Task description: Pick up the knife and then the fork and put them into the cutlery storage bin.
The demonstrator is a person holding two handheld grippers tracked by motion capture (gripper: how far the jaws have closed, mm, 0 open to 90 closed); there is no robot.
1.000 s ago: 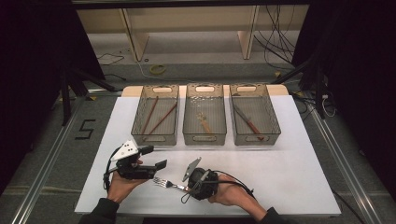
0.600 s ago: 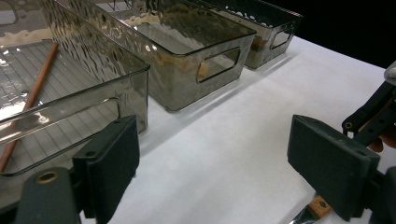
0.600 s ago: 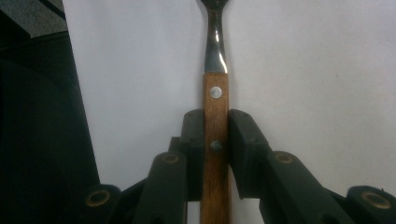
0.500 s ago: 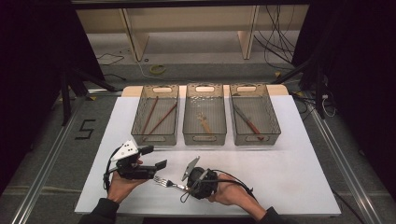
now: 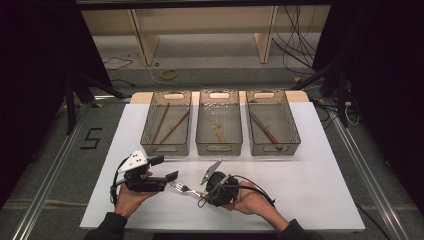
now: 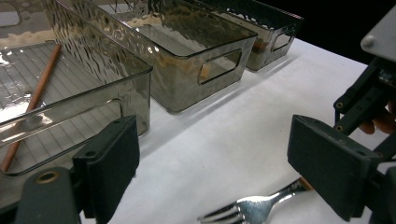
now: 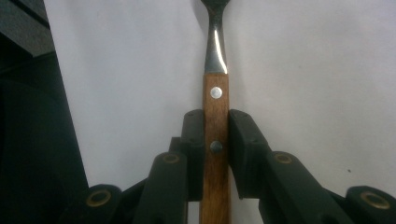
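Observation:
A fork (image 5: 183,188) with a wooden handle (image 7: 215,112) lies low over the white table near the front edge. My right gripper (image 5: 201,194) is shut on that handle, with both pads pressed against its sides in the right gripper view (image 7: 215,135). The steel neck runs up out of that view. My left gripper (image 5: 168,168) stands open just left of the fork. Its jaws are wide apart in the left gripper view (image 6: 219,168), and the fork's tines (image 6: 247,211) sit low between them without touching either pad.
Three clear bins stand in a row behind the hands. The left bin (image 5: 162,148) holds two chopsticks (image 5: 165,121). In the middle bin (image 5: 218,149) is a wooden-handled utensil (image 5: 219,132), and the right bin (image 5: 275,149) contains a knife (image 5: 266,131). The white mat (image 5: 310,185) stretches to the right.
My right gripper and the fork have shifted slightly up the picture, toward the left gripper. The left hand has stayed still.

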